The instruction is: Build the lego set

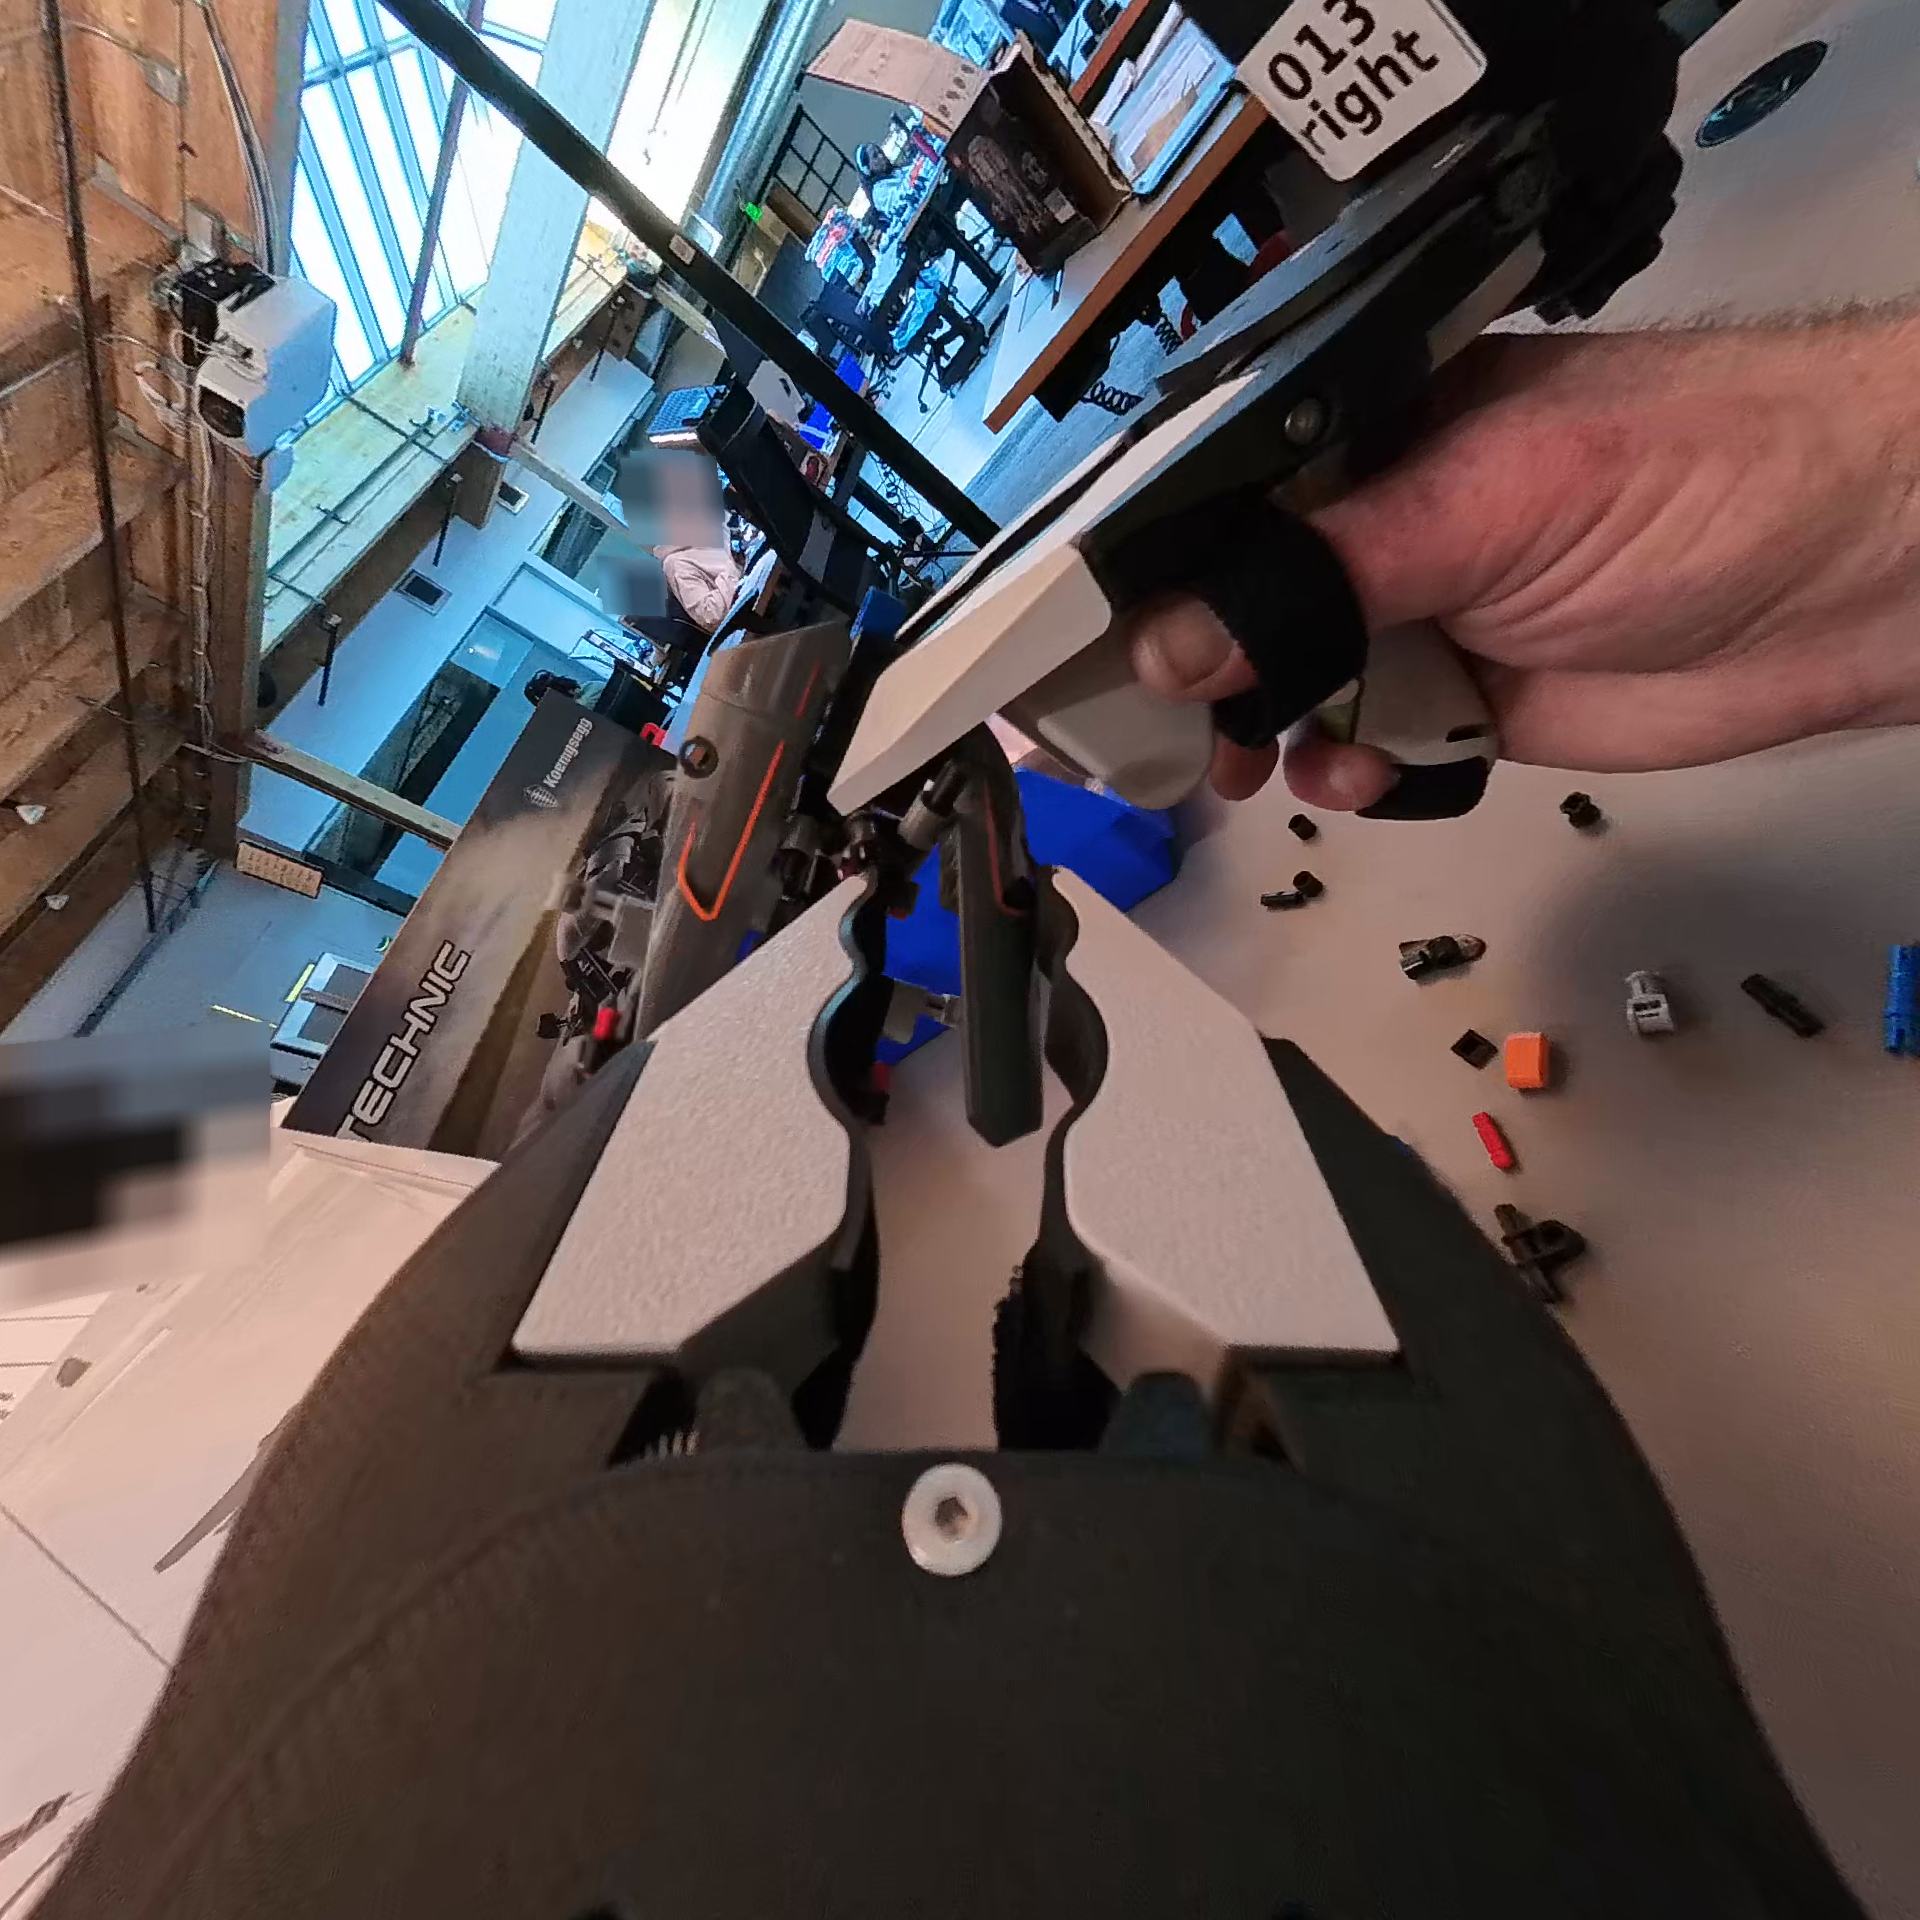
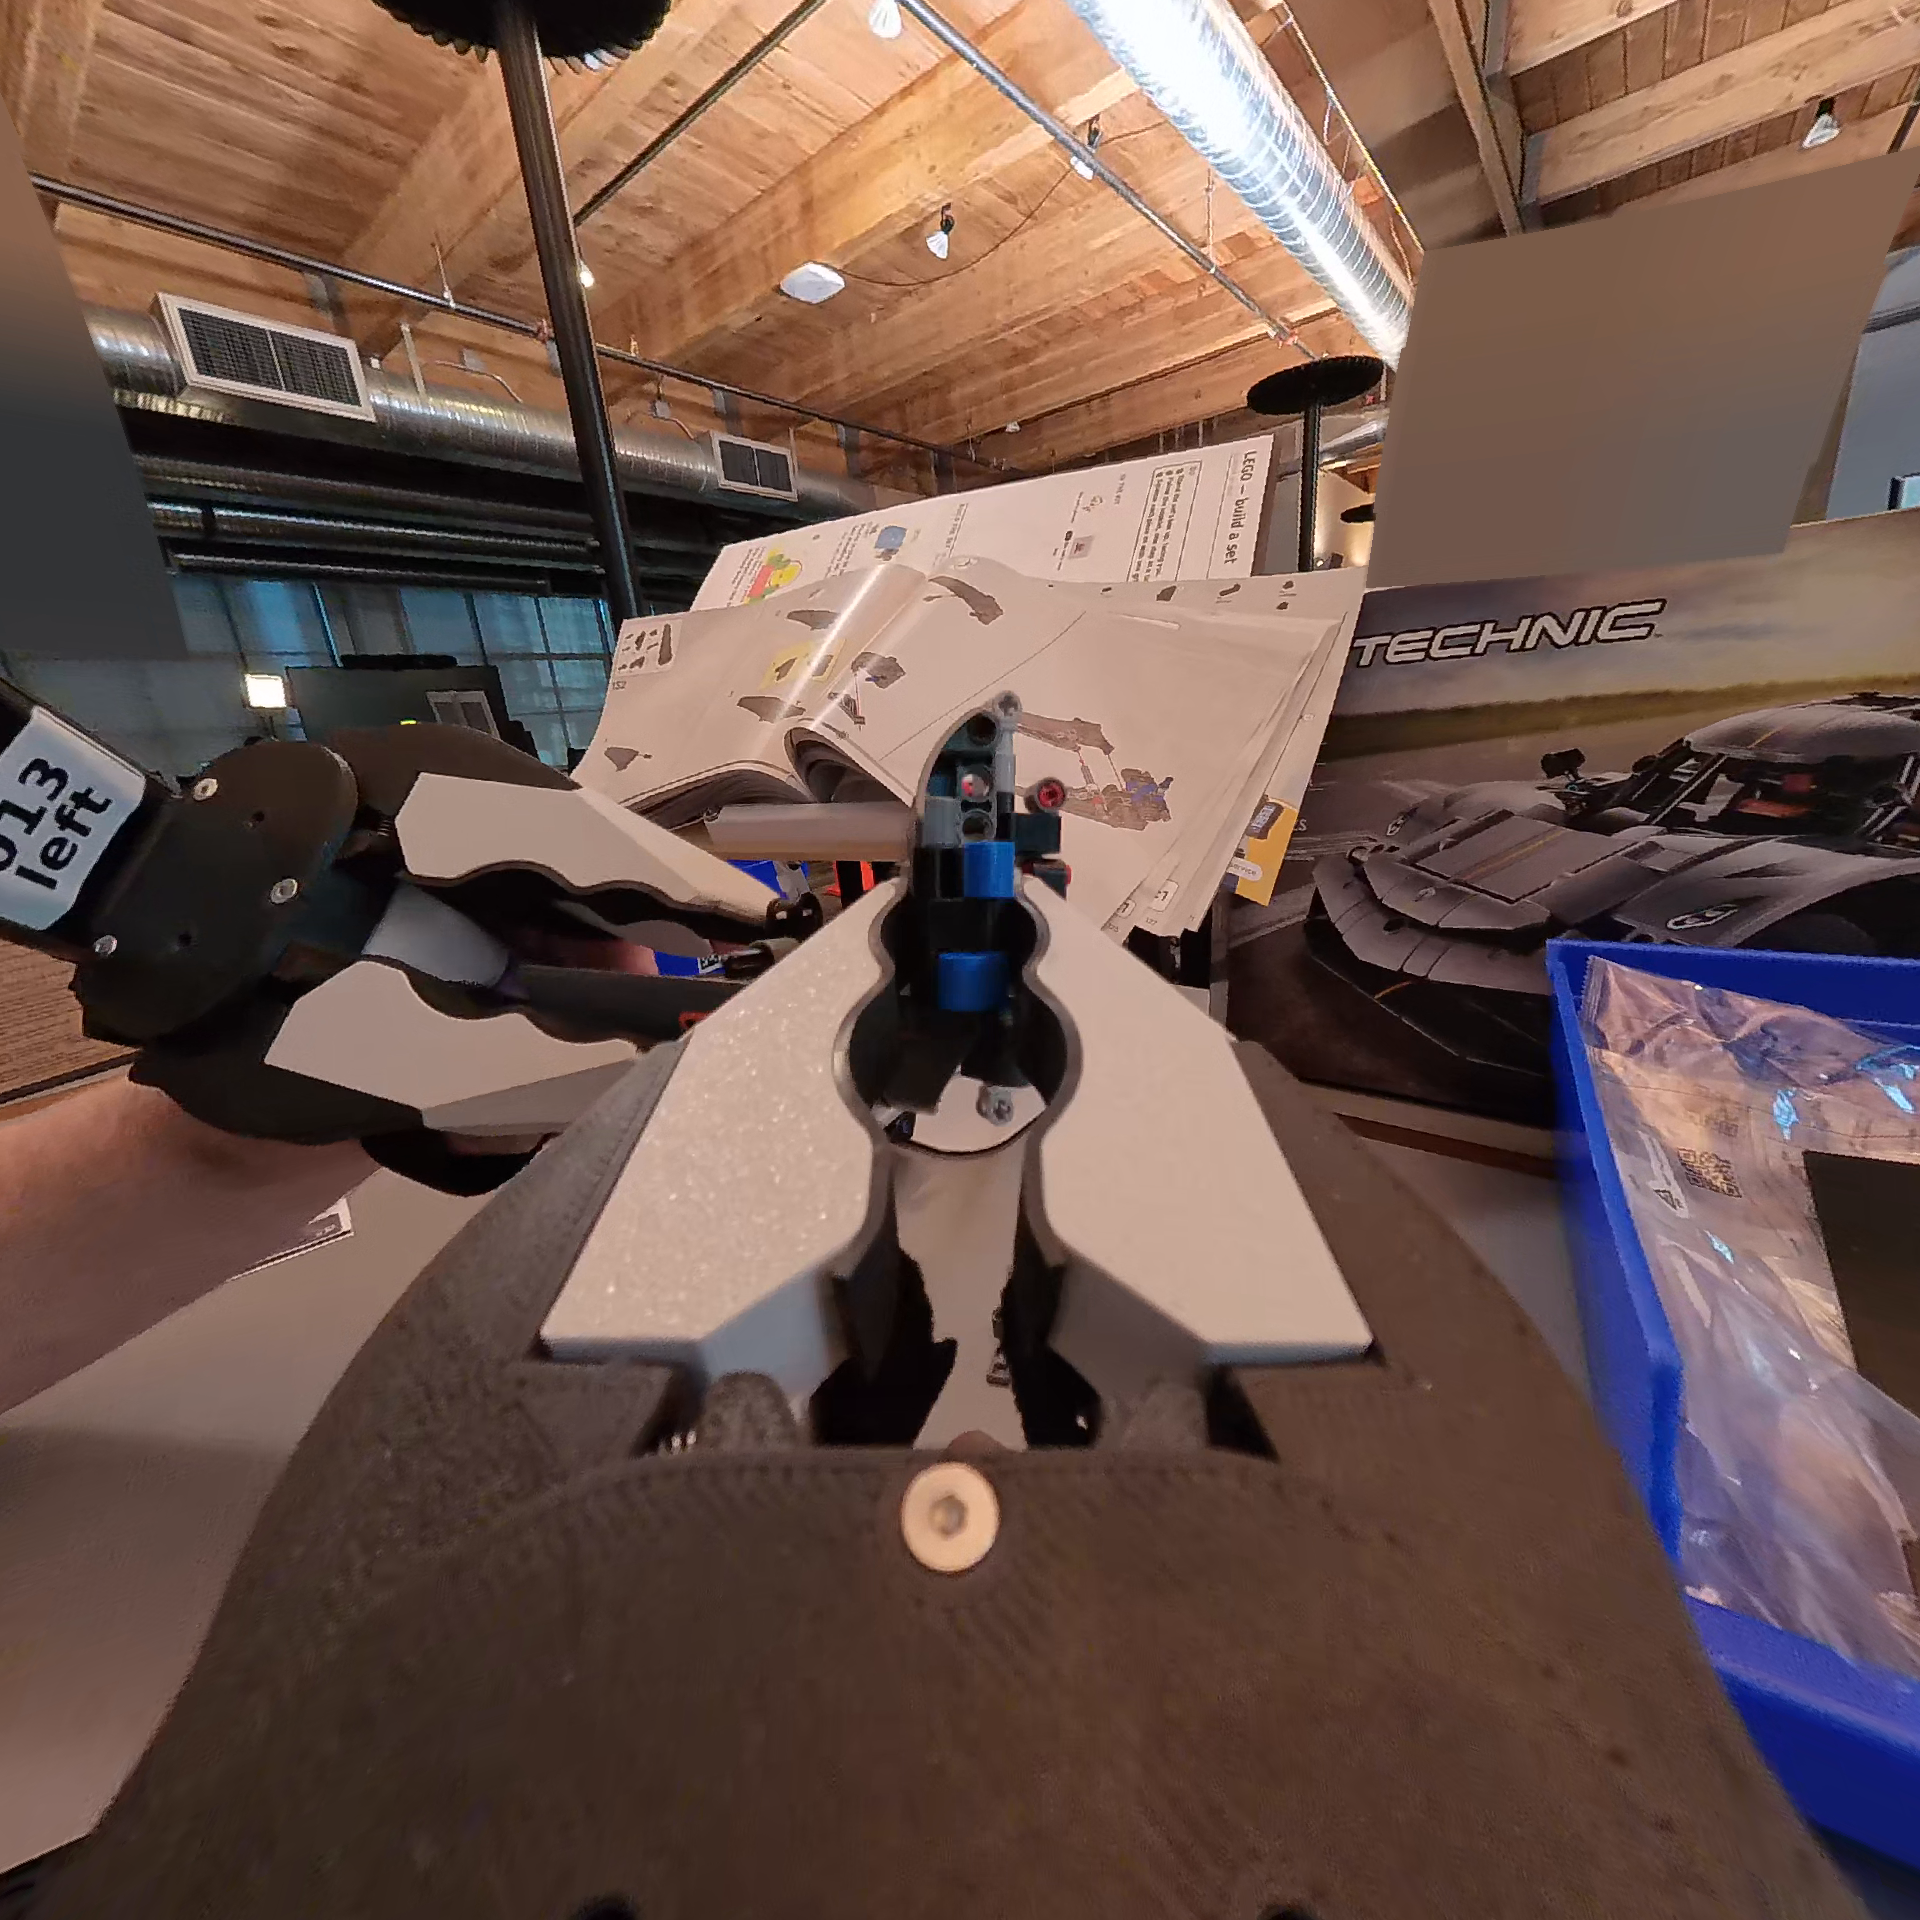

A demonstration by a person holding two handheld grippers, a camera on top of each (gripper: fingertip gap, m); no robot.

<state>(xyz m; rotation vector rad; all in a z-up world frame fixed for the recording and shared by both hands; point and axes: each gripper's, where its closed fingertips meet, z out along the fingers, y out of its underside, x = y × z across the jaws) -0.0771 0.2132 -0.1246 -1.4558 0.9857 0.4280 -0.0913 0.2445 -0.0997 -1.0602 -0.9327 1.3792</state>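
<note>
My right gripper [image 2: 966, 896] is shut on a small black, blue and grey lego assembly [image 2: 971, 831] and holds it upright above the table. It also shows in the left wrist view [image 1: 987, 644], held by a hand. My left gripper [image 1: 961, 904] has its jaws a little apart around a long dark grey panel [image 1: 1000, 1029] with an orange line. The panel lies against one finger, with a gap on the other side. The left gripper [image 2: 758, 956] comes in from the left, level with the assembly. A larger grey panel [image 1: 727, 810] of the model stands behind.
Loose pieces lie on the white table at right: an orange one [image 1: 1525, 1060], a red one [image 1: 1493, 1140], a grey one [image 1: 1649, 1003] and several black ones. An open instruction booklet [image 2: 1039, 665] and the set's box [image 2: 1558, 790] stand behind. A blue bin [image 2: 1621, 1340] holds plastic bags. My hands' fingertips stand some 4 centimeters from each other.
</note>
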